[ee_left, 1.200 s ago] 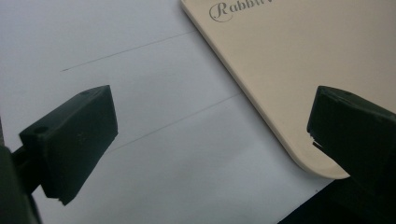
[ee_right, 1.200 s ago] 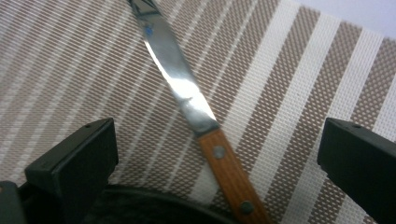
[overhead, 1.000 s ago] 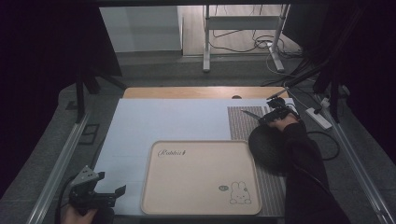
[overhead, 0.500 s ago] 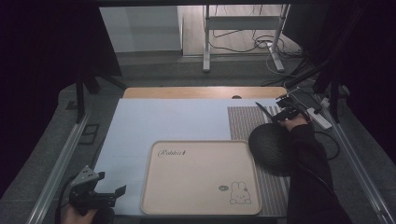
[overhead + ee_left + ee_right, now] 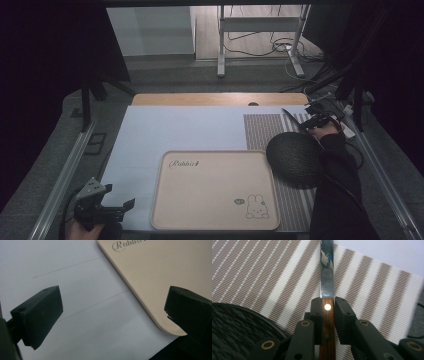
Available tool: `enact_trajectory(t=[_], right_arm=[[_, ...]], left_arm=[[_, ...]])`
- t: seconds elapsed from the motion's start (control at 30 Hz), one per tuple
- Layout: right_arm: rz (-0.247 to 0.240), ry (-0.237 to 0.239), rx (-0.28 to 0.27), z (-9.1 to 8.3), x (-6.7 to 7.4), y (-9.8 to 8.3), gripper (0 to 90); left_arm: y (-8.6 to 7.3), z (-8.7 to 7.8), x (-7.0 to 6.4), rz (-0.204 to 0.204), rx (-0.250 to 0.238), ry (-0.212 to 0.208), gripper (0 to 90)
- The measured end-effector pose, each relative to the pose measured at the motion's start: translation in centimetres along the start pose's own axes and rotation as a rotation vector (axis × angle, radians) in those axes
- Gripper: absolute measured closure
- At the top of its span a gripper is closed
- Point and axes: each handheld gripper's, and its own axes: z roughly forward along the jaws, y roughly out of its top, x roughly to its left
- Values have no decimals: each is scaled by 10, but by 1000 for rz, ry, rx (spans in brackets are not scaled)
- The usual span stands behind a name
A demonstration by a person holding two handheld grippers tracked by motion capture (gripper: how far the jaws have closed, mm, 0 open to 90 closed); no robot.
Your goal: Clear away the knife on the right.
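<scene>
My right gripper (image 5: 327, 307) is shut on the wooden handle of a knife (image 5: 327, 277), whose steel blade points away over a striped placemat (image 5: 262, 275). In the high view that gripper (image 5: 316, 121) is at the table's far right, over the placemat (image 5: 265, 130), with the blade (image 5: 291, 118) pointing left. A dark round plate (image 5: 294, 158) lies on the mat just in front of it. My left gripper (image 5: 117, 209) is open at the near left corner, nothing between its jaws. Its view shows the beige tray (image 5: 160, 272) with "Rabbit" lettering ahead on the right.
The beige tray (image 5: 215, 187) with a rabbit drawing lies at the near middle of the pale blue table cover (image 5: 185, 127). A wooden strip (image 5: 220, 99) runs along the far edge. Metal rails (image 5: 65, 170) flank the table. Cables (image 5: 280, 47) lie on the floor beyond.
My right gripper has carried the knife to the right, toward the table's far right edge. The left gripper has stayed still and open.
</scene>
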Motion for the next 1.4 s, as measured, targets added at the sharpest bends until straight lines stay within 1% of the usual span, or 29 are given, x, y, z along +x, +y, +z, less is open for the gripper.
enact_trajectory(t=[0.23, 0.37, 0.47, 0.53, 0.67, 0.8, 0.87, 1.13, 1.4], right_arm=[[26, -14, -27, -15, -12, -9, 774], [29, -17, -36, -25, -9, -11, 775], [22, -9, -47, -30, -4, -13, 774], [20, -8, -44, -33, 0, -14, 774], [16, 13, -58, -37, 8, -15, 774], [7, 27, -58, -41, 19, -16, 774], [-7, 29, -49, -42, 24, -17, 774], [-19, 53, -47, -46, 40, -21, 774], [-50, 75, -37, -47, 57, -26, 774]], left_arm=[[0, 0, 0, 1, 0, 1, 19], [0, 0, 0, 2, 0, 1, 19], [0, 0, 0, 3, 0, 2, 19], [0, 0, 0, 3, 0, 2, 19], [0, 0, 0, 2, 0, 1, 19], [0, 0, 0, 2, -2, 1, 19], [0, 0, 0, 2, -3, 0, 19], [0, 0, 0, 3, -2, 0, 19], [0, 0, 0, 4, -3, 1, 19]])
